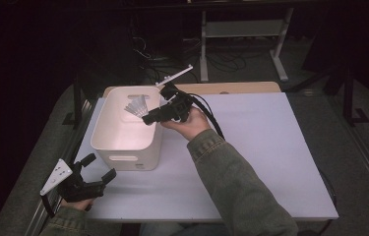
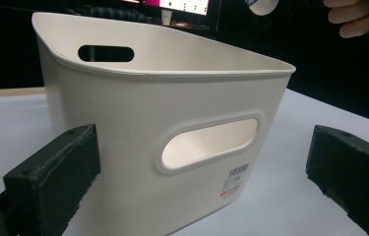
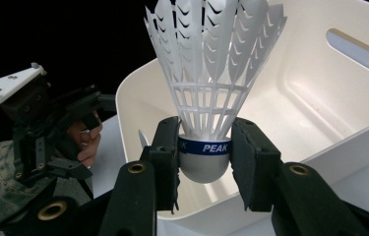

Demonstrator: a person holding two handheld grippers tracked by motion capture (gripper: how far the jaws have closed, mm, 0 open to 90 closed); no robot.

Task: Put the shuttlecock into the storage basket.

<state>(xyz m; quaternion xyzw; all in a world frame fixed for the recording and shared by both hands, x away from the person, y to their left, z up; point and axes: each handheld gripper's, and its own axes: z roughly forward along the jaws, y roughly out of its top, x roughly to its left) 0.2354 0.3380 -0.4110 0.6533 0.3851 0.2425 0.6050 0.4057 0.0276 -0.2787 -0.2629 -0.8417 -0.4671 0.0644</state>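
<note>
One white plastic-feathered shuttlecock (image 3: 206, 88) with a rounded white cork base and a blue band is pinched by its base between the black pads of the right gripper (image 3: 205, 164), skirt pointing away from the hand. In the high view the shuttlecock (image 1: 137, 106) hangs just over the open mouth of the white rounded plastic storage bin (image 1: 104, 129), near its far right corner, with the right gripper (image 1: 148, 119) reaching in across the right-hand rim.

The left gripper (image 1: 101, 169) rests low near the table's front left corner, just short of the bin's near wall, its jaws spread apart with nothing between them; its own view looks straight at the bin's handle slot (image 2: 210, 142).

Judging from this pose, the likely step is dropping the shuttlecock into the bin. The risks look small but real: the skirt sits close to the far right rim, so a release made too near that edge could let the feathers catch the lip and tip the shuttlecock out onto the white table (image 1: 270, 147). The bin is light and unheld, so a knock from the right gripper against its wall might slide it.

Room is generous: the bin's interior looks bare, and the table to the right lies open for withdrawing.
</note>
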